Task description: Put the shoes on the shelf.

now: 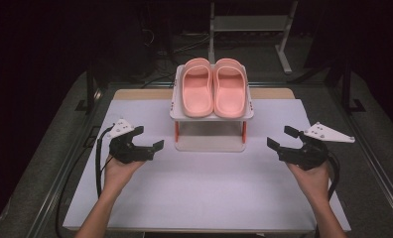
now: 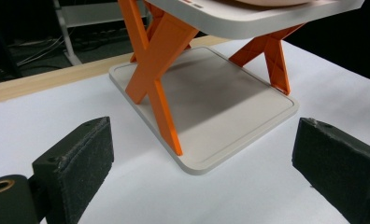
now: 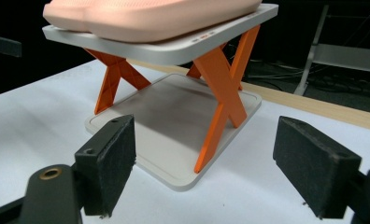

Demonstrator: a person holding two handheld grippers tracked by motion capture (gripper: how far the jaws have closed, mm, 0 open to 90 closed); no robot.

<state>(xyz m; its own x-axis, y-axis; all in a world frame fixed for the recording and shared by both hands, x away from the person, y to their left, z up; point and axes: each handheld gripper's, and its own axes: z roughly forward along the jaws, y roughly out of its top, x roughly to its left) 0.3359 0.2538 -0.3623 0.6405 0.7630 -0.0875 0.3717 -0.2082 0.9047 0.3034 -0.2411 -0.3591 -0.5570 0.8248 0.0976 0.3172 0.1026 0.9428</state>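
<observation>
Both tools agape, empty; pink slippers atop rack.

A table with a pale wood edge along its far side, most of its top covered by a white sheet. Standing on the sheet near the far middle is a small two-level rack, grey shelves joined by orange X-shaped legs. The rack's top shelf holds a pair of pink slippers side by side; its bottom shelf is bare
</observation>
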